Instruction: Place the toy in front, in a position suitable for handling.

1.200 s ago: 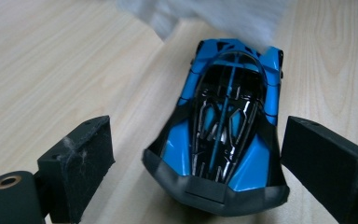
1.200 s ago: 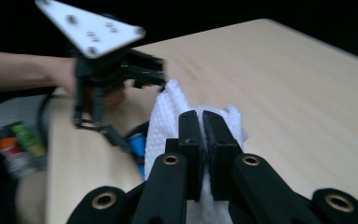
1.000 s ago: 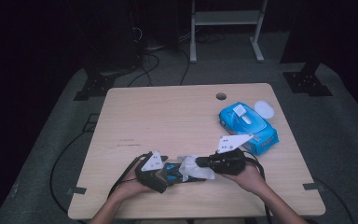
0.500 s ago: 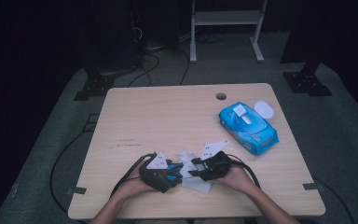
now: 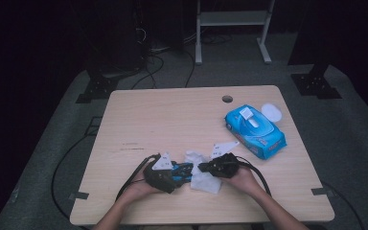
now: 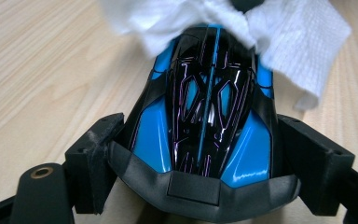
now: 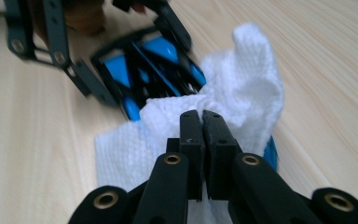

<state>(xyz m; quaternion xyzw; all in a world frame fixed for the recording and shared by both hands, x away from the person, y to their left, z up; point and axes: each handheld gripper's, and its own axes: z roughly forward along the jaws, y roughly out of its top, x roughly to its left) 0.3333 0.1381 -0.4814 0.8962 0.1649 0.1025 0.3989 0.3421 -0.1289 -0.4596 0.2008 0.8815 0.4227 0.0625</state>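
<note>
The left gripper view shows what the high view blurs: a glossy blue and black toy car (image 6: 205,112) with thin purple lines, its flanks clamped between the left gripper (image 6: 200,154)'s spread jaws, which have just closed further onto it. The right gripper view shows the right gripper (image 7: 200,122)'s jaws pressed together, pinching a soft, woven-textured white wipe (image 7: 242,93) draped over the car's nose. From above, the car lies on the pale wood-grain table (image 5: 163,120), well apart from a blue wipes pack (image 5: 255,132).
</note>
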